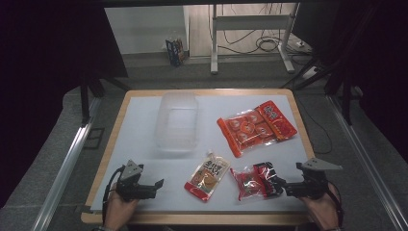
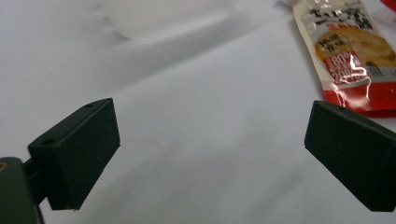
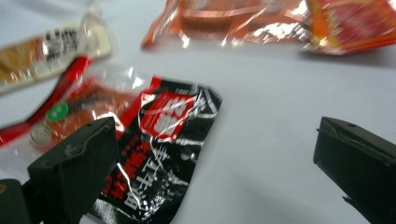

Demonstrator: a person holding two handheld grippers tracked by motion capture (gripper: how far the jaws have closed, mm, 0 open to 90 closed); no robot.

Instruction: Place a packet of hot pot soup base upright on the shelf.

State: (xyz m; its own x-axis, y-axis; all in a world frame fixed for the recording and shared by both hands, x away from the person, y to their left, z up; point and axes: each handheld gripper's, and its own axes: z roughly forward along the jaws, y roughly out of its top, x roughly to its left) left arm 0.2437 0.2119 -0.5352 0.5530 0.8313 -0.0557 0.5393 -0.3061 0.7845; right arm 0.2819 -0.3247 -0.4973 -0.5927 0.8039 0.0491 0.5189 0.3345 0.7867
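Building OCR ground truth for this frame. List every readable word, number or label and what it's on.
"80": white digits on a red patch of the spouted pouch. The digits below start with "2"; the rest is glare-hidden.
Dark CJK lines at the spouted pouch top: too blurred to read.
Black-and-red packet: large white characters on a red patch and down the black part, motion-blurred, unreadable.
Orange multi-cup pack: white characters on its red end, too small.
Blue carton on the floor: print too small.

Orange packet [image 3: 280, 23] — blurred, top cropped

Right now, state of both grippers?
Left gripper: open, holding nothing, over bare table.
Right gripper: open, holding nothing, one jaw over the black packet.
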